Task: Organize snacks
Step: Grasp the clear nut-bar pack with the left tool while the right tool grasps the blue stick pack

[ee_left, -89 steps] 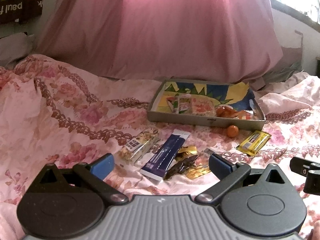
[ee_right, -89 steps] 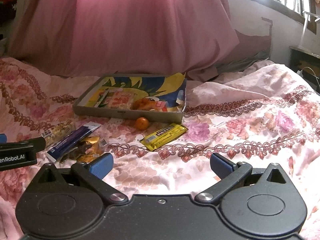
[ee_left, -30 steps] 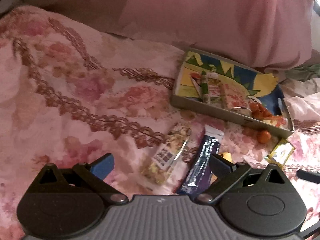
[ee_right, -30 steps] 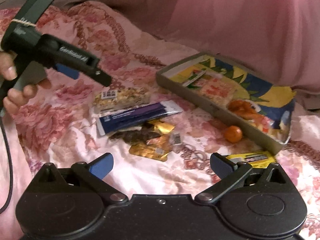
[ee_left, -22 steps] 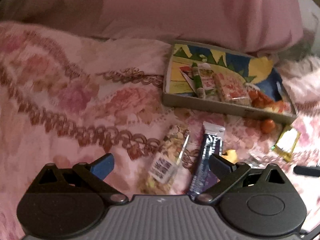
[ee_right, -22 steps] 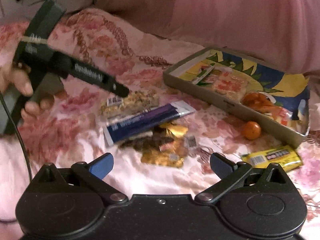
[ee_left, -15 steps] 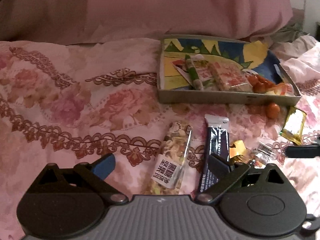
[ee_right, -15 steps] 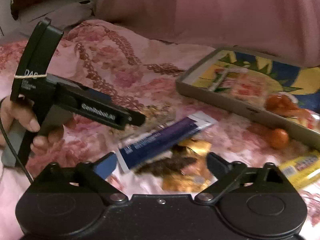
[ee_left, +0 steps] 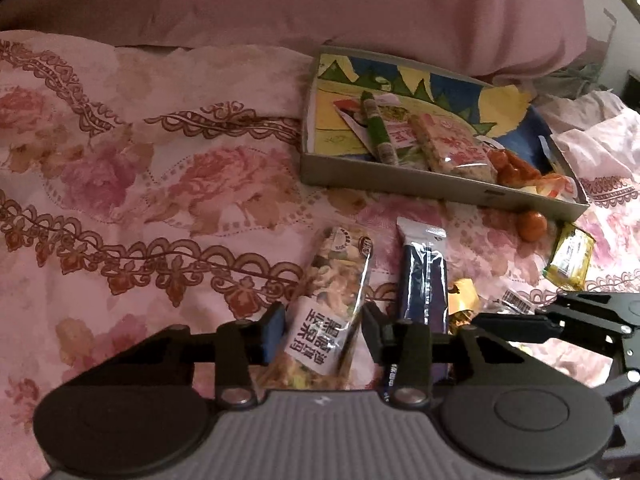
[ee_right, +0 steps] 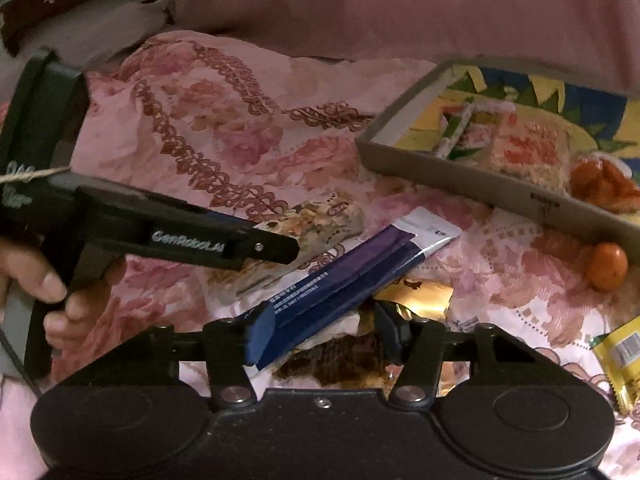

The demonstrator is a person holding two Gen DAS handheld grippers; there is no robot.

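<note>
On the floral bedspread lies a clear nut bar packet (ee_left: 336, 280), and my left gripper (ee_left: 324, 332) straddles its near end. Its jaws are closing, with the pads close beside the packet's edges. A dark blue packet (ee_right: 352, 276) lies beside the nut bar. My right gripper (ee_right: 324, 332) straddles the blue packet's near end and a brown and gold wrapper (ee_right: 420, 296); its jaws are closing too. The grey tray (ee_left: 400, 184) behind holds a green stick (ee_left: 376, 128), a pink bar (ee_left: 452, 148) and orange sweets (ee_left: 516, 168).
A small orange fruit (ee_left: 531, 225) and a yellow packet (ee_left: 570, 260) lie in front of the tray's right end. A pink curtain hangs behind the tray. A hand (ee_right: 60, 292) holds the left gripper's handle. Bare bedspread spreads out to the left.
Both grippers have come down and closer to the loose snacks. Their jaws have narrowed from wide open, the left around the nut bar packet, the right around the blue packet's end.
</note>
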